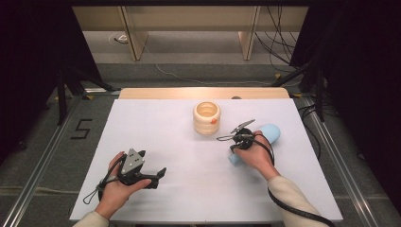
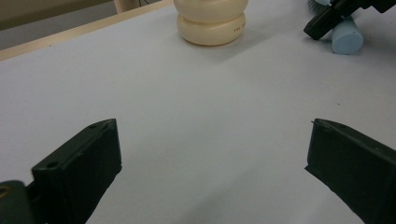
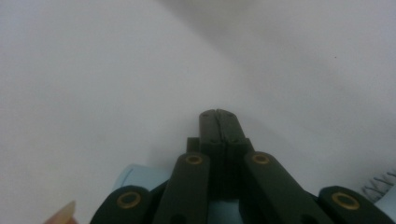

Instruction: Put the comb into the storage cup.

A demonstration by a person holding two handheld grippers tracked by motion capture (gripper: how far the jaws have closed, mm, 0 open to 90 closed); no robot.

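While your left gripper [image 1: 160,174] rests wide apart on the white surface [image 1: 179,156], your right gripper [image 3: 219,116] sits with jaws pressed together, empty, over the pale blue cylinder [image 1: 270,134] lying right of the cream jar [image 1: 206,117].

High view above table [image 1: 156,137]; gripper views low, close, sharing its white surface.

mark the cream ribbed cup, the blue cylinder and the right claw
cream ribbed cup [image 1: 206,118], high view, on its front wall.
blue cylinder [image 1: 272,133], high view, on its rounded far end.
right claw [image 3: 220,122], right gripper view, between the shut tips.
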